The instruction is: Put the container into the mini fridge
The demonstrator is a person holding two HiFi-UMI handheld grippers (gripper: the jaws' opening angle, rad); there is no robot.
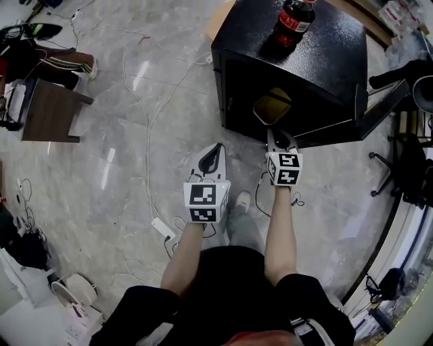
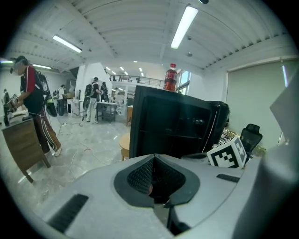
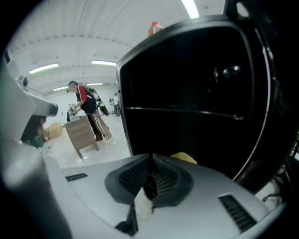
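Container [image 1: 272,106], one, inside one fridge [image 1: 318,64]

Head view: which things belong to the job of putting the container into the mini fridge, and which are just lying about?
Job: yellow container, already inside; mini fridge; right gripper at its opening.
Lying about: cola bottle on the fridge; small wooden table; power strip; office chair.

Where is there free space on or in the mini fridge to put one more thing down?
The top of the mini fridge is bare between the cola bottle and its front edge, and toward the open door. The opening is crowded: the yellow container sits at the front, with the right gripper just before it. Deeper inside is too dark to judge.
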